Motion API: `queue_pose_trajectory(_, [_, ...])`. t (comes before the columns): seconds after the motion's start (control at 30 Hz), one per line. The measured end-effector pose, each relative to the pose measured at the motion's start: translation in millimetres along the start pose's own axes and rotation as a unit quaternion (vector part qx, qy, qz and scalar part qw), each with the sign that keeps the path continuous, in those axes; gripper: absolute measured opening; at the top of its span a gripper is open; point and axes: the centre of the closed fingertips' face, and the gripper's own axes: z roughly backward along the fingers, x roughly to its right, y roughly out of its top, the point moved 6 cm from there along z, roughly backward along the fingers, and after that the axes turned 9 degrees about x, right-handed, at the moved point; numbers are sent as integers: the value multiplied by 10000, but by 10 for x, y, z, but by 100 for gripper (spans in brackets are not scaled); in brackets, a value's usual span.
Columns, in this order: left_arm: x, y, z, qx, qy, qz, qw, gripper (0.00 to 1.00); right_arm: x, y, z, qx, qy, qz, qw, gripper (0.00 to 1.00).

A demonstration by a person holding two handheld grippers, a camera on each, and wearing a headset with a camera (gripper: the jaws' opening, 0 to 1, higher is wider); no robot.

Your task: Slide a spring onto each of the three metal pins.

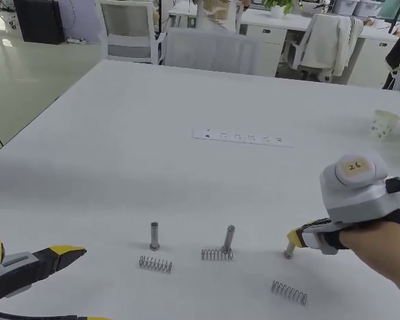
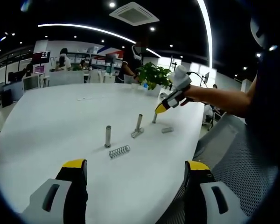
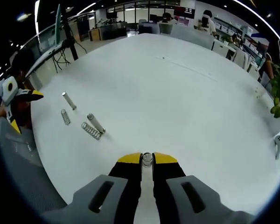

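Note:
Three short metal pins are on the white table point(image 1: 187, 173): a left pin point(image 1: 155, 236), a middle pin point(image 1: 228, 239) and a right pin point(image 1: 289, 251). A spring lies by each: left spring point(image 1: 155, 264), middle spring point(image 1: 217, 254) against its pin's foot, right spring point(image 1: 289, 292). My right gripper point(image 1: 295, 238) is shut on the right pin point(image 3: 147, 158), which stands between its yellow tips point(image 3: 130, 158). My left gripper point(image 1: 87, 285) waits wide open at the near left, holding nothing; its view shows the pins point(image 2: 108, 136) point(image 2: 139, 123) ahead of its jaws.
A white power strip point(image 1: 243, 138) lies across the table's middle. A small white cup point(image 1: 385, 123) stands at the far right. Chairs and desks line the far edge. A potted plant point(image 2: 151, 74) stands beyond the pins.

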Motion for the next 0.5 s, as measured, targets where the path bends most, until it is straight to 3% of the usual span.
queue_pose_trajectory(0.5, [8, -6, -8, 27, 7, 3, 10000, 82, -19, -12, 14, -6, 57, 59, 10000, 6])
